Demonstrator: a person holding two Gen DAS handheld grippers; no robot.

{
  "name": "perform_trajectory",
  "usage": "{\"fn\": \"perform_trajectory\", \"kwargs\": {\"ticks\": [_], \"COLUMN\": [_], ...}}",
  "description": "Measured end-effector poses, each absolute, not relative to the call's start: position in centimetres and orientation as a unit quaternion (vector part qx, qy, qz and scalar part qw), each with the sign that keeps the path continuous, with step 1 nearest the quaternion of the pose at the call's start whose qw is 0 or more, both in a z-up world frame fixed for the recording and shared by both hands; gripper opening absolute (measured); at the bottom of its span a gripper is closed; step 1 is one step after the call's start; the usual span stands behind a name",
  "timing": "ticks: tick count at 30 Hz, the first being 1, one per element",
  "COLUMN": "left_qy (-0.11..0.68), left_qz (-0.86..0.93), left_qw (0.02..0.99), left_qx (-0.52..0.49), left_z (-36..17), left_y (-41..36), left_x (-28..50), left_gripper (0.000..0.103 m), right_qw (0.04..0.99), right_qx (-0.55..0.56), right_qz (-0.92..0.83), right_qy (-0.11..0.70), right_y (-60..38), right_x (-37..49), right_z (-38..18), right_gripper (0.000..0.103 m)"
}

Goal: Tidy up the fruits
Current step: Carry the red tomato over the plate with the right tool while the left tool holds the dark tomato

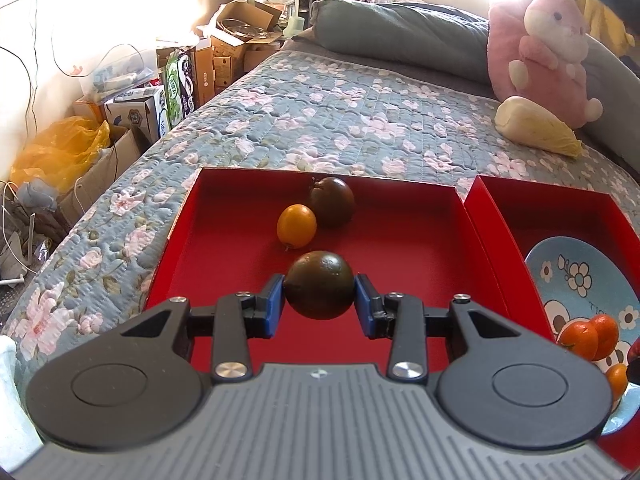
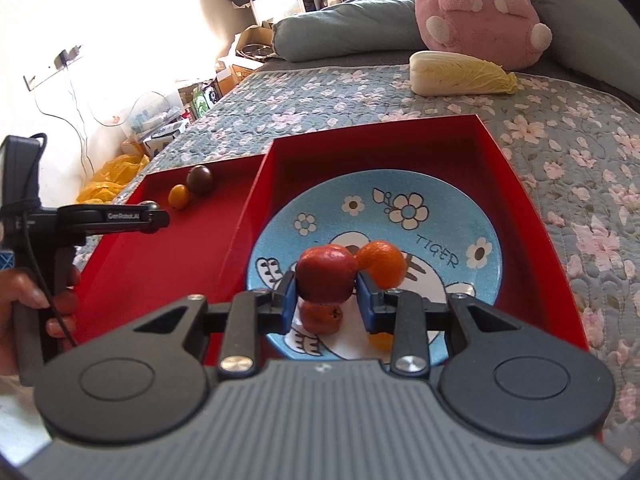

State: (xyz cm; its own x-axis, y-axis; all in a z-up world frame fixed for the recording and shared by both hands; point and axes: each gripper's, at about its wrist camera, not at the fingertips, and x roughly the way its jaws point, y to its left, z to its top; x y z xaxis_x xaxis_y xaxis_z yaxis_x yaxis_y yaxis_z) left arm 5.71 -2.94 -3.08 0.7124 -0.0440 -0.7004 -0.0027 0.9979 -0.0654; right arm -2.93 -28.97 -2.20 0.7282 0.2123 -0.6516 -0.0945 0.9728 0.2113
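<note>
My left gripper [image 1: 320, 294] is shut on a dark green-brown round fruit [image 1: 320, 284], held over the left red tray [image 1: 420, 248]. A small orange fruit [image 1: 297, 226] and another dark round fruit [image 1: 332, 201] lie at the tray's far side. My right gripper [image 2: 326, 286] is shut on a red fruit [image 2: 326, 274] above the blue flowered plate [image 2: 400, 208] in the right red tray [image 2: 516, 184]. A mandarin [image 2: 382, 264] lies on the plate beside the gripper, a second red fruit [image 2: 322, 318] below it. The left gripper shows from the side in the right wrist view [image 2: 154, 216].
Both trays sit on a flowered bed quilt [image 1: 320, 112]. A napa cabbage [image 2: 460, 74] and a pink plush toy [image 2: 480, 12] lie beyond the trays. Cardboard boxes [image 1: 224, 52] and a yellow bag [image 1: 60, 152] stand on the floor left of the bed.
</note>
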Motion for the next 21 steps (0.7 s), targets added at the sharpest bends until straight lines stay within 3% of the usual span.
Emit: {"fn": "perform_trajectory", "kwargs": {"ticks": [21], "left_qy": [0.381], "left_qz": [-0.030], "left_qw": [0.923], "left_qx": [-0.037], "left_z": [-3.1], "left_y": [-3.1], "left_x": [5.9], "left_gripper": [0.043], "right_qw": [0.912], "right_qx": [0.055], "right_qz": [-0.011], "right_qy": [0.406], "right_y": [-31.9], "right_x": [6.6], "right_z": [-6.2], "right_gripper": [0.036]}}
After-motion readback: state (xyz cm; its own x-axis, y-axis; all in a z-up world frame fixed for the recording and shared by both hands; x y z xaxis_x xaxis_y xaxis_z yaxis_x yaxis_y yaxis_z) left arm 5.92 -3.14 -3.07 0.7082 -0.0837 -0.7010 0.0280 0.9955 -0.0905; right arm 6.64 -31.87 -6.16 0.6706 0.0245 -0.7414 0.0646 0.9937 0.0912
